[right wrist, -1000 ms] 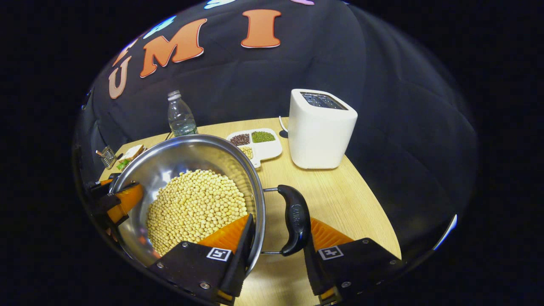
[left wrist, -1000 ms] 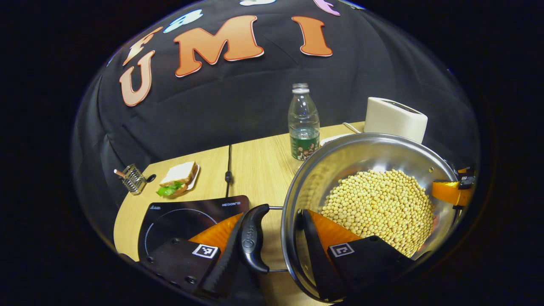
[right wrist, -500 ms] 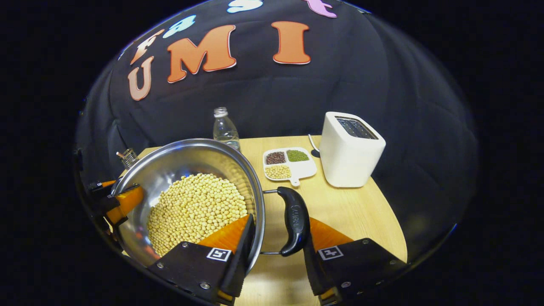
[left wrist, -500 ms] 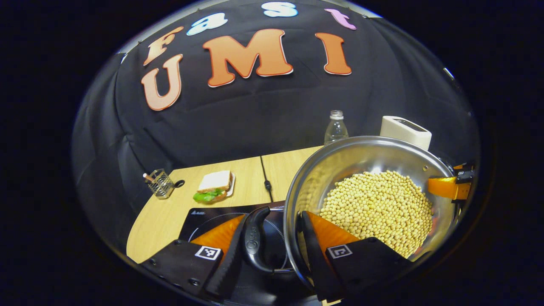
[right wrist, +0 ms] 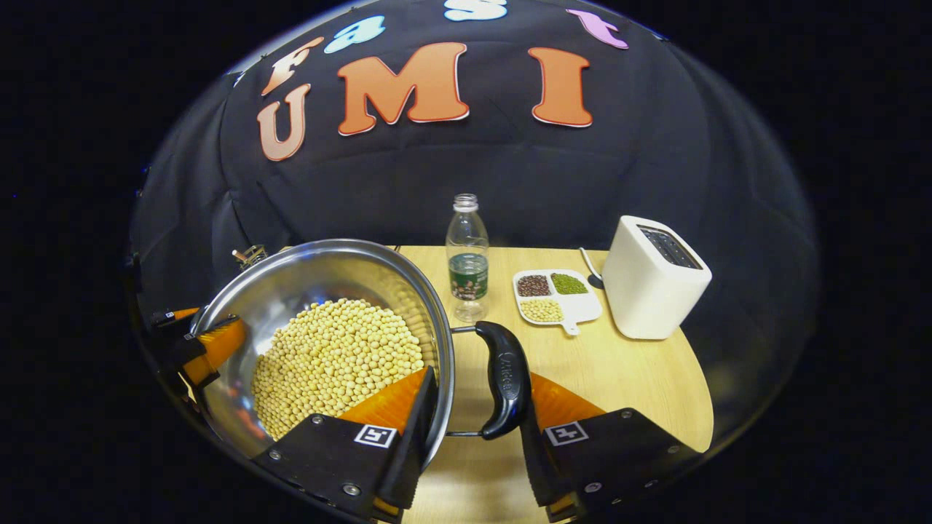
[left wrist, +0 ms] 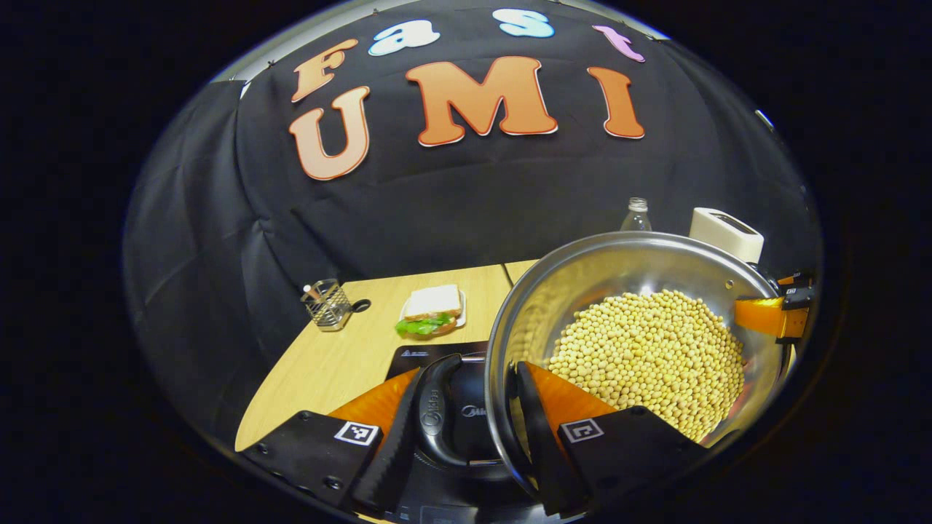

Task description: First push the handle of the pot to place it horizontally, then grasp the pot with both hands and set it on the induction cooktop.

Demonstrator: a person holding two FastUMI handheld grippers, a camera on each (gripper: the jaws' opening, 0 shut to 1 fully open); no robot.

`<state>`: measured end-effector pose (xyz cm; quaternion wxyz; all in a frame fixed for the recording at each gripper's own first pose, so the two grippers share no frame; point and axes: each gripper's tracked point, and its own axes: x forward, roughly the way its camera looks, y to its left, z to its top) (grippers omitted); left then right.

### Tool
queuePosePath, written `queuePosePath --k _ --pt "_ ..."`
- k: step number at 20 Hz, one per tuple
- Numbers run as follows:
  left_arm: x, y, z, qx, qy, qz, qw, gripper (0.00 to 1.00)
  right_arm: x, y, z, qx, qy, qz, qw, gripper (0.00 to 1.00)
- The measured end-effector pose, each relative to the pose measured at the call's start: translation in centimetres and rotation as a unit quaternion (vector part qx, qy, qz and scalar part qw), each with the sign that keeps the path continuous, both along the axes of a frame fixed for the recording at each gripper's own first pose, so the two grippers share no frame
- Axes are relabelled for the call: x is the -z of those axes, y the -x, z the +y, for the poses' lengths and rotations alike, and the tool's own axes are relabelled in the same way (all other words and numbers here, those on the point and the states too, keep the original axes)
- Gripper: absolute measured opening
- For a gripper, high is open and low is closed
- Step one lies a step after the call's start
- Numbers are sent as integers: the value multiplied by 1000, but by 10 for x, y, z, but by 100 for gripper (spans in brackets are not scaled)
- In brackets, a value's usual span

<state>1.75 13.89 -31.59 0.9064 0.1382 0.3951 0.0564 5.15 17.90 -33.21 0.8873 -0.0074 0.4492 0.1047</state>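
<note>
A steel pot (left wrist: 582, 280) (right wrist: 313, 273) full of yellow soybeans (left wrist: 648, 356) (right wrist: 335, 360) hangs between both grippers. My left gripper (left wrist: 466, 433) is shut across the pot's left black handle (left wrist: 431, 415) and rim, one finger inside the wall. My right gripper (right wrist: 473, 429) is shut the same way on the right handle (right wrist: 507, 378). Both handles lie horizontal. The black induction cooktop (left wrist: 421, 354) lies beneath the pot's left side, mostly hidden by it. Each gripper shows across the pot from the other: the right gripper (left wrist: 768, 320) and the left gripper (right wrist: 207, 349).
On the wooden table (right wrist: 626, 371) stand a water bottle (right wrist: 467, 258) (left wrist: 637, 215), a white toaster (right wrist: 652, 276) (left wrist: 728, 233) and a divided tray of beans (right wrist: 557, 295). A sandwich on a plate (left wrist: 433, 309) and a wire holder (left wrist: 328, 304) sit beyond the cooktop.
Both grippers have carried the pot leftward. The cooktop, earlier to the left of the pot, now lies under the left handle; the bottle and toaster have slid right.
</note>
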Motion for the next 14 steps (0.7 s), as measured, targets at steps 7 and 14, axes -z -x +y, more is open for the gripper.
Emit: queuePosePath --k 7,14 --pt "-14 8 62 -33 -18 -5 999 76 -3 -11 62 -32 -12 -10 999 59" --pt "-4 7 112 -58 -24 6 998 72 23 -11 113 -56 -15 9 998 59"
